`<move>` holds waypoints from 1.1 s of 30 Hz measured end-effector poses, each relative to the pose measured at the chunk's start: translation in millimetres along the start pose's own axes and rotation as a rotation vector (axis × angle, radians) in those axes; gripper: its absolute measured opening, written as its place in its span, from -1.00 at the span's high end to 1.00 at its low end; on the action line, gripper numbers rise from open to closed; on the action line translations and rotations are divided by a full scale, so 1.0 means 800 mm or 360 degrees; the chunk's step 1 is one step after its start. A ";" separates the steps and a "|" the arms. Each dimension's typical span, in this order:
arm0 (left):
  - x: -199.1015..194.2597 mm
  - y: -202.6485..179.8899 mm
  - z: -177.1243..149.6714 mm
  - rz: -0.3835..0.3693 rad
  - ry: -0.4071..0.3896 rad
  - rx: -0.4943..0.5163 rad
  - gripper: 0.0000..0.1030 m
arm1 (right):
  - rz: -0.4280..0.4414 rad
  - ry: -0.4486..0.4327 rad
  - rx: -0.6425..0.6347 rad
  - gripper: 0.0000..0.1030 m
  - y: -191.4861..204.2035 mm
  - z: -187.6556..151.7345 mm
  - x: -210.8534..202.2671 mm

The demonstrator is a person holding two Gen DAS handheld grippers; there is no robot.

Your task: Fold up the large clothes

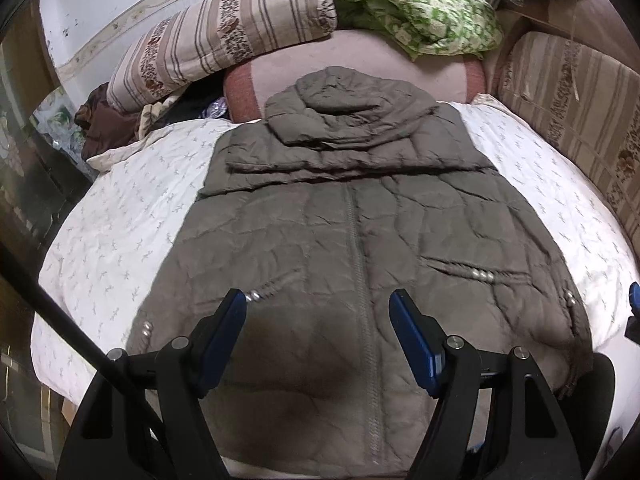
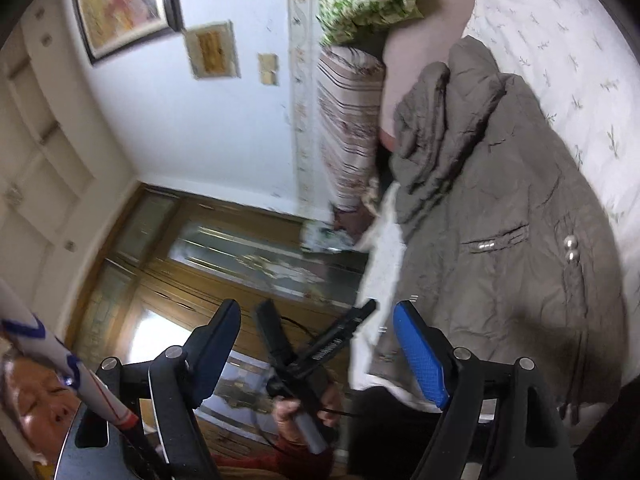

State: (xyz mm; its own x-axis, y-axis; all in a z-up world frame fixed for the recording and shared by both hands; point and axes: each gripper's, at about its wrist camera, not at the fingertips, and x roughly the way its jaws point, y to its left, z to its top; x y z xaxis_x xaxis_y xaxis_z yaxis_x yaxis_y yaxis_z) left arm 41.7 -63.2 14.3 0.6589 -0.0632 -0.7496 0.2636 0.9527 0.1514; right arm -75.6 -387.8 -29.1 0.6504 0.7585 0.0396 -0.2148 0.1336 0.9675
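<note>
A grey-brown quilted hooded jacket (image 1: 352, 216) lies front up on a white patterned bedsheet (image 1: 132, 216), zipper down the middle, sleeves folded across the chest below the hood. My left gripper (image 1: 318, 300) is open and empty, hovering above the jacket's hem. It also shows in the right wrist view (image 2: 316, 308), held in a hand. My right gripper (image 2: 318, 312) is open and empty, rolled sideways beside the jacket's (image 2: 512, 216) hem edge. A blue tip of it shows at the right edge of the left wrist view (image 1: 634, 296).
A striped pillow (image 1: 224, 32) and a green floral cloth (image 1: 412, 12) lie at the head of the bed. Dark clothes (image 1: 104, 120) pile at the left. A striped cushion (image 1: 576, 96) lines the right side. A wooden cabinet (image 2: 200, 248) stands beside the bed.
</note>
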 end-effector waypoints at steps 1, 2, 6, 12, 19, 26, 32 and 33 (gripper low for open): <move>0.003 0.005 0.004 -0.0007 0.0000 -0.0011 -0.42 | -0.0081 0.0025 -0.0042 -0.63 0.007 0.008 0.011; 0.007 0.013 0.012 -0.0019 0.0001 -0.0028 -0.42 | -0.0145 0.0046 -0.0076 -0.63 0.012 0.015 0.021; 0.037 0.049 0.058 -0.0033 -0.0004 -0.0105 -0.42 | -0.0565 0.0104 -0.0315 -0.62 0.037 0.060 0.083; 0.094 0.082 0.135 -0.0003 -0.0051 -0.0129 -0.42 | -0.1228 0.0083 -0.0826 -0.47 0.058 0.130 0.196; 0.213 0.094 0.220 -0.0081 0.0068 -0.0243 -0.42 | -0.1667 0.0078 -0.1160 -0.26 0.023 0.195 0.339; 0.342 0.085 0.248 0.0007 0.0234 -0.0265 -0.43 | -0.1835 0.0196 -0.0906 -0.24 -0.087 0.257 0.396; 0.358 0.061 0.230 0.0119 0.0097 -0.0105 -0.54 | -0.1845 0.0244 -0.0827 -0.30 -0.145 0.268 0.401; 0.356 0.058 0.229 0.0134 0.0082 -0.0082 -0.54 | -0.1861 0.0245 -0.0847 -0.33 -0.145 0.268 0.404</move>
State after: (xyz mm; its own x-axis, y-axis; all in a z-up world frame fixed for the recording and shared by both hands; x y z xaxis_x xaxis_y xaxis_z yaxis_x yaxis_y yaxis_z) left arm 370.7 -91.3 -74.7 0.6396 0.0319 -0.7680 0.1715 0.9680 0.1830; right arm 315.5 -295.1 -75.3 0.5653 0.0803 -0.8210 0.1364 0.9725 0.1890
